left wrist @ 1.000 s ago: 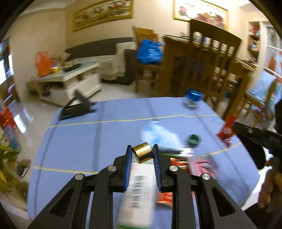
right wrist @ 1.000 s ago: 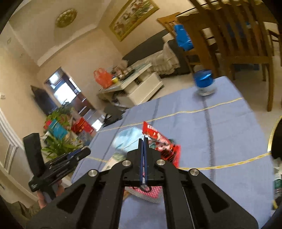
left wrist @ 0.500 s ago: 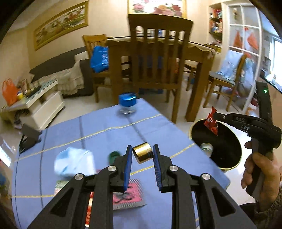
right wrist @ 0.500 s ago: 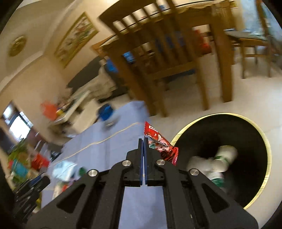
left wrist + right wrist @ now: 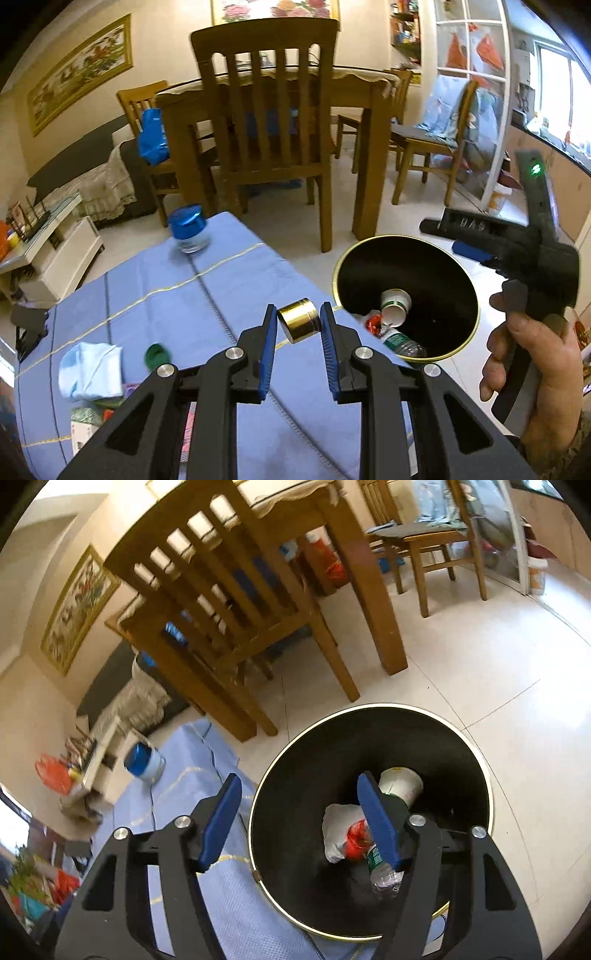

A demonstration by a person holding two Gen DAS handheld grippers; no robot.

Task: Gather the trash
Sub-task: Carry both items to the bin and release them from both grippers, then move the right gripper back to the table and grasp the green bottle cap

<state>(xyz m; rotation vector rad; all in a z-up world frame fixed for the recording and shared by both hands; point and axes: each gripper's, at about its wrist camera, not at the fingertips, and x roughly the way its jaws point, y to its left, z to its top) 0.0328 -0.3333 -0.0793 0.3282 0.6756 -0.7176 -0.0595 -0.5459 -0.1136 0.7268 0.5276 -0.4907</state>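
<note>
We are holding a small gold cap pinched between the blue pads of our left gripper, above the blue-clothed counter near its edge and just short of the black bin on the floor beside it. Only the left wrist view is showing the litter lying on the counter: a crumpled pale blue tissue, a green bottle cap and a blue-lidded jar farther back, along with our right hand gripping its tool over the bin. The right wrist view is looking straight down into the bin, where a red wrapper is lying among a white paper cup, a white wad and a clear bottle. Our right gripper is standing with its fingers spread wide, having just been opening, with nothing between them; the wrapper is sitting in the bin beneath, clear of the pads.
</note>
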